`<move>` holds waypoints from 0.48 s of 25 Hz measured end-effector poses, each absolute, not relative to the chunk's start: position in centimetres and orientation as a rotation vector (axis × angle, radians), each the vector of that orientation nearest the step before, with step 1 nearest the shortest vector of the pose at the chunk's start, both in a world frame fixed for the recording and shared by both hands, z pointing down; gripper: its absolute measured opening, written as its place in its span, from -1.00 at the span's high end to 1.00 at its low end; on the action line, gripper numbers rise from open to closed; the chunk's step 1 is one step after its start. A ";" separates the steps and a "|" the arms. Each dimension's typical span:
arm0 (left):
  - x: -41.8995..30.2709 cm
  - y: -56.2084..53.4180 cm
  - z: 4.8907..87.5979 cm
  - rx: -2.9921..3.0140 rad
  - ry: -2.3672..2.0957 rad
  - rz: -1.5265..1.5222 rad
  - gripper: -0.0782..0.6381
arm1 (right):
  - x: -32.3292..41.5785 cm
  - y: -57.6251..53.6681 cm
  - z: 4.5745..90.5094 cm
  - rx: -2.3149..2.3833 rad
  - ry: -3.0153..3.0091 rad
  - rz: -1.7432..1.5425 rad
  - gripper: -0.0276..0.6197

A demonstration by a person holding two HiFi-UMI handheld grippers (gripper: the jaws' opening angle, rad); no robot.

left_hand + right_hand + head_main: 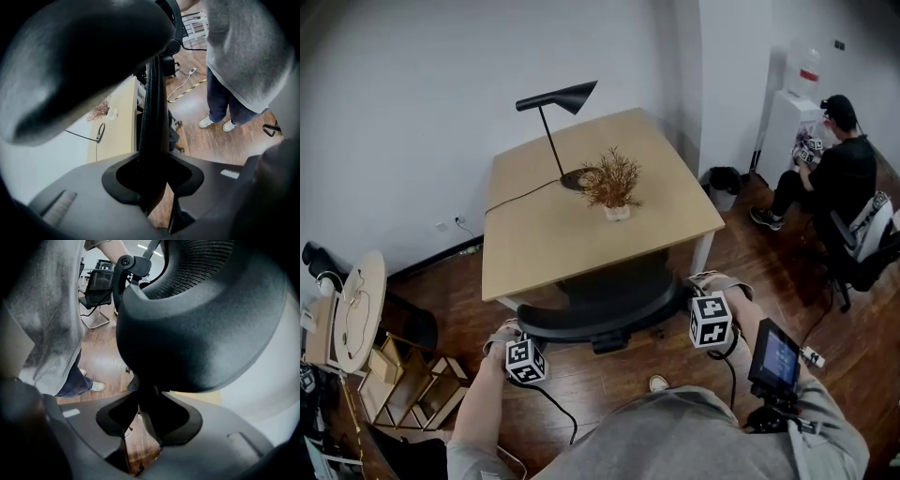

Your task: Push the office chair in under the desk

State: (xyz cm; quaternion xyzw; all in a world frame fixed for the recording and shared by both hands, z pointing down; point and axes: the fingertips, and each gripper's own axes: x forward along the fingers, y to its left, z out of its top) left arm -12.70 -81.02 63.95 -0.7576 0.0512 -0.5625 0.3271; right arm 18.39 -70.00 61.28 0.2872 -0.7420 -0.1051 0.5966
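The black office chair (600,305) stands at the front edge of the light wooden desk (534,244), its seat under the top and its curved back just outside. My left gripper (514,330) holds the back's left end and my right gripper (694,292) holds its right end. In the left gripper view the thin mesh edge of the chair back (152,93) runs between the jaws of the left gripper (152,187). The right gripper view has the right gripper (150,420) clamped on a black strut beneath the chair's padded part (197,324).
A black lamp (558,98) and a dried plant (612,183) stand on the desk. A wooden shelf (412,380) and a round wooden piece (361,309) are at the left. At the right are a seated person (839,178), a water dispenser (792,112) and a bin (724,183).
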 end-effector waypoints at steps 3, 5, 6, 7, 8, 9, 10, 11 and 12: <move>-12.7 -82.1 64.1 -1.979 0.144 -1.485 0.46 | 18.5 -71.0 61.3 0.648 -1.736 -0.265 0.43; -12.5 -82.7 64.2 -1.976 0.149 -1.494 0.46 | 18.7 -71.5 61.3 0.640 -1.744 -0.281 0.43; -12.3 -83.1 64.2 -1.973 0.155 -1.497 0.46 | 18.9 -71.8 61.3 0.638 -1.746 -0.290 0.44; -12.1 -83.6 64.1 -1.969 0.163 -1.499 0.46 | 19.1 -72.2 61.2 0.637 -1.747 -0.297 0.44; -11.9 -84.0 64.1 -1.966 0.171 -1.499 0.46 | 19.3 -72.7 61.1 0.636 -1.746 -0.302 0.44; -11.7 -84.5 64.0 -1.962 0.176 -1.501 0.46 | 19.5 -73.1 61.1 0.635 -1.746 -0.302 0.44; -11.6 -84.8 64.0 -1.960 0.177 -1.505 0.46 | 19.6 -73.4 61.1 0.632 -1.747 -0.301 0.44; -11.5 -85.1 64.1 -1.958 0.176 -1.510 0.46 | 19.6 -73.7 61.2 0.629 -1.748 -0.297 0.44; -11.5 -85.3 64.1 -1.959 0.173 -1.513 0.46 | 19.7 -74.0 61.2 0.625 -1.750 -0.293 0.44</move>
